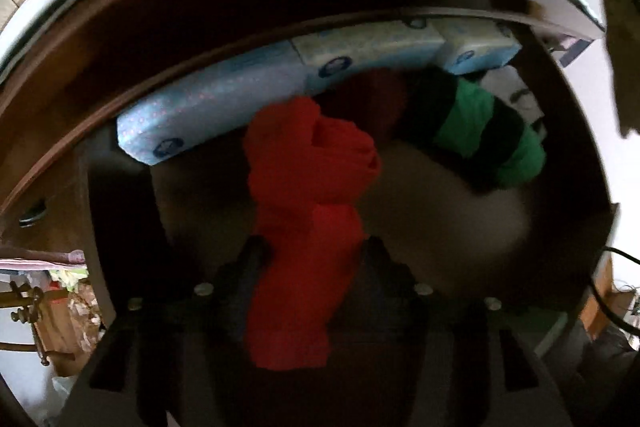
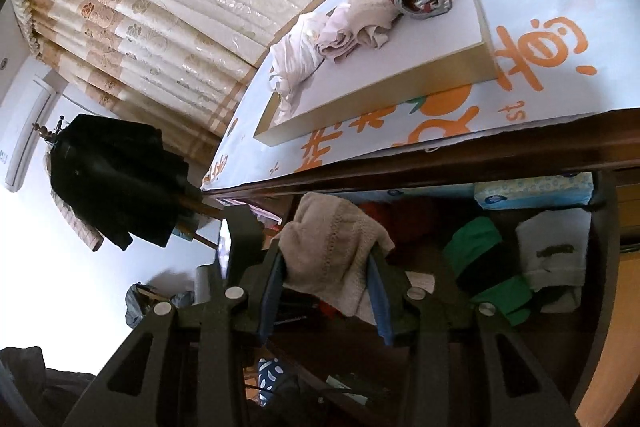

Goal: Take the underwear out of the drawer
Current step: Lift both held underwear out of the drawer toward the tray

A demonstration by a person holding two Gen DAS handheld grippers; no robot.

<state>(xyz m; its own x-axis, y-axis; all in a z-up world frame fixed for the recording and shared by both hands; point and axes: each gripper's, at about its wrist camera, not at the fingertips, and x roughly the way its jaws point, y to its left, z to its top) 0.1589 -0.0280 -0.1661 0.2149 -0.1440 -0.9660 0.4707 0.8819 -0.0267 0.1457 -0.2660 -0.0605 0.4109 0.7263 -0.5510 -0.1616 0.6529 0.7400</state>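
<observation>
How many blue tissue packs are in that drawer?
3, in a row along the drawer's back wall: left pack, middle pack, right pack. Clothes may hide more.

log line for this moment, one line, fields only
left gripper: red garment between jaws, over drawer | right gripper: shut on beige garment | done: garments on white board

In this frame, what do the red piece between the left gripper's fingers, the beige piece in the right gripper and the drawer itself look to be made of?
Red garment: soft, matte fabric, probably a thin knit; it bunches and drapes in folds.
Beige garment: thicker fabric, likely cotton knit; rows of small stitched holes show, and the surface looks slightly fuzzy.
Drawer: dark brown wood or wood veneer with a mild sheen along its edge; which one is unclear.
</observation>
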